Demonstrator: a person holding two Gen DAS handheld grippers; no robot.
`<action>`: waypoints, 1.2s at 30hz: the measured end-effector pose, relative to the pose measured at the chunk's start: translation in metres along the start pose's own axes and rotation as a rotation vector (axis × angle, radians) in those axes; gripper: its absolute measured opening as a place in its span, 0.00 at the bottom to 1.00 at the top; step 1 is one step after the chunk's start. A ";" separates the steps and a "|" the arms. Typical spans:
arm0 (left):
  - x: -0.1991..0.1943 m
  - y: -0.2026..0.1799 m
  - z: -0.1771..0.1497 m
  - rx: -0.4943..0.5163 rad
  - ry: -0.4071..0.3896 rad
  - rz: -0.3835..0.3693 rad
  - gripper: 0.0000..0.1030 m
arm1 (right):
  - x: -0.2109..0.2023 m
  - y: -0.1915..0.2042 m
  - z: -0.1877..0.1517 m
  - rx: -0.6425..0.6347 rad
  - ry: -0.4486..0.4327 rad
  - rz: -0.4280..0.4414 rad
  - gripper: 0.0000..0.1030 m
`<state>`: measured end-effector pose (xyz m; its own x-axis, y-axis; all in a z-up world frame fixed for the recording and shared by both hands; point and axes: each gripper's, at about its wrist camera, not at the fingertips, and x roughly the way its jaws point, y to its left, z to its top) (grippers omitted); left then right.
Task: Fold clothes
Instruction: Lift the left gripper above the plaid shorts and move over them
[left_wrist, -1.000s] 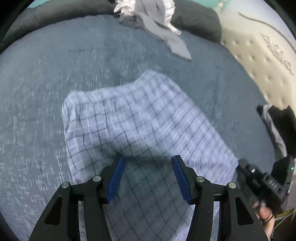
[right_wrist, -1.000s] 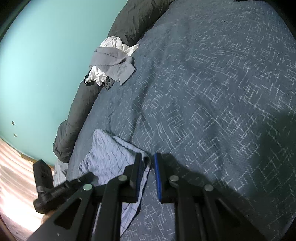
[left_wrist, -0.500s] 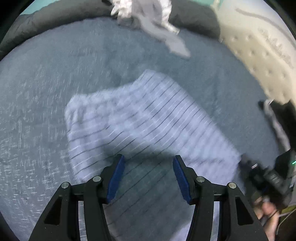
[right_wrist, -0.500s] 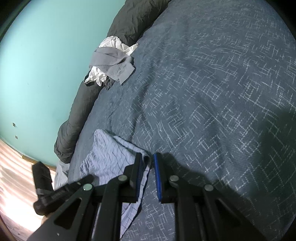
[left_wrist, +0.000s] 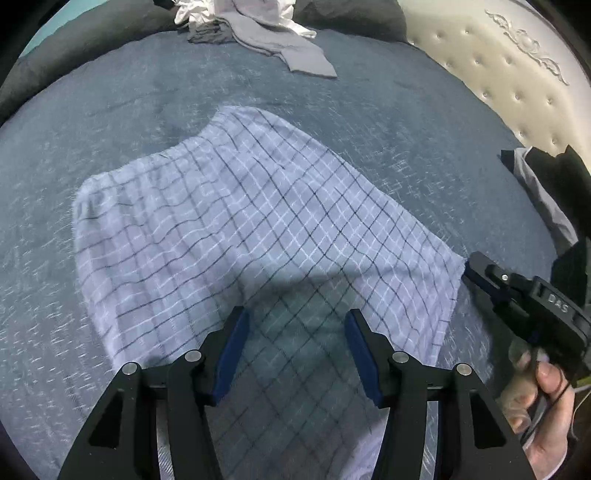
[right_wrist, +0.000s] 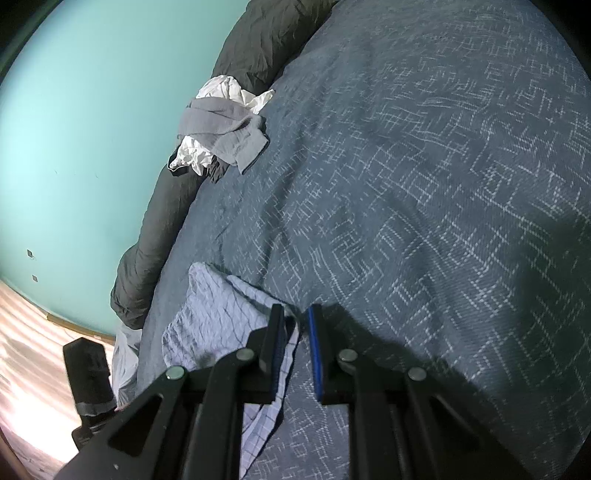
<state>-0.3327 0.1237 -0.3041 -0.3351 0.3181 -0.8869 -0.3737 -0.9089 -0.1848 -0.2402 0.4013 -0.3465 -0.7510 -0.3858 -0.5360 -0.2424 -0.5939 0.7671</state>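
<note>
My left tool (left_wrist: 295, 350) is hanging released over the checked shorts (left_wrist: 236, 229) on the bed (left_wrist: 110, 110), while my right tool (right_wrist: 297, 350) is pinching their corner.

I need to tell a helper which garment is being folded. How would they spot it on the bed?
On the blue bedspread, look nearer than the crumpled grey and white pile at the far edge. The checked cloth lies spread flat. It alone is pale with a dark grid, and the right gripper is at its corner.
</note>
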 end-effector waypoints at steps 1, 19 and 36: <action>-0.004 0.000 0.001 0.007 -0.014 0.010 0.57 | 0.000 0.000 0.000 0.001 -0.001 0.001 0.12; 0.021 -0.030 0.024 0.005 -0.029 -0.121 0.58 | -0.005 -0.003 0.001 0.013 -0.013 -0.004 0.12; -0.015 0.002 -0.003 -0.063 -0.053 -0.139 0.61 | -0.010 -0.003 0.001 0.025 -0.022 -0.006 0.12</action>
<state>-0.3259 0.1165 -0.2919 -0.3294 0.4540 -0.8279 -0.3648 -0.8699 -0.3319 -0.2323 0.4078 -0.3430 -0.7630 -0.3664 -0.5326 -0.2621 -0.5777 0.7730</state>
